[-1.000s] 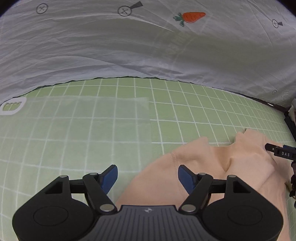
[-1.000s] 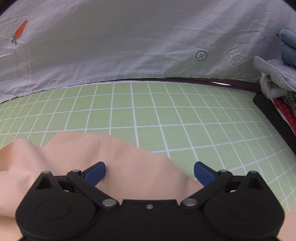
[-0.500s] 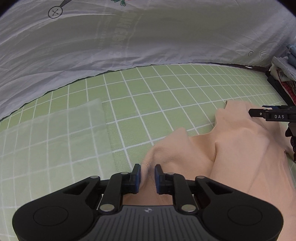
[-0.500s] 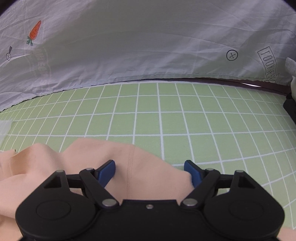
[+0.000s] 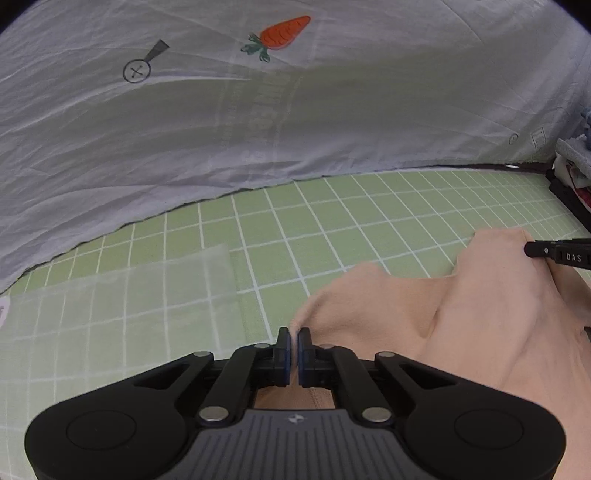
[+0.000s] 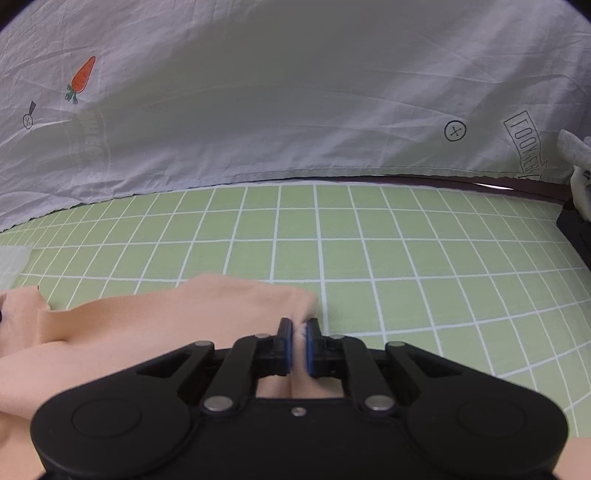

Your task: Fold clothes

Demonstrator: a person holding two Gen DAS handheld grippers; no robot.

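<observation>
Both grippers are clamped on the same peach garment (image 5: 480, 314), one at each end of its near edge. From where I stand, the left gripper (image 5: 294, 350) has its blue pads (image 5: 283, 354) pressed almost together with a thin pinch of the cloth's edge standing up between them. Left of it, a pale translucent sheet (image 5: 122, 314) lies flat on the green grid mat (image 5: 332, 221).

Moving right, the garment is a soft, plain peach fabric, smooth in weave but rumpled in lay: it rises in a rounded hump near the left gripper, dips into a crease at the middle, and lifts again toward a folded corner farther right. It rests on the mat in the near part of the table, with open grid beyond it. A stitched seam shows just under the left gripper's body.

At the right end, the right gripper (image 6: 299, 349) is likewise closed on a bunched fold of the garment (image 6: 147, 325), a little cloth showing between its blue pads (image 6: 312, 350).

Behind everything hangs a wrinkled grey sheet (image 5: 258, 129) with a carrot print (image 5: 280, 33). At the far right edge sits a pile of other clothes (image 5: 574, 162).
</observation>
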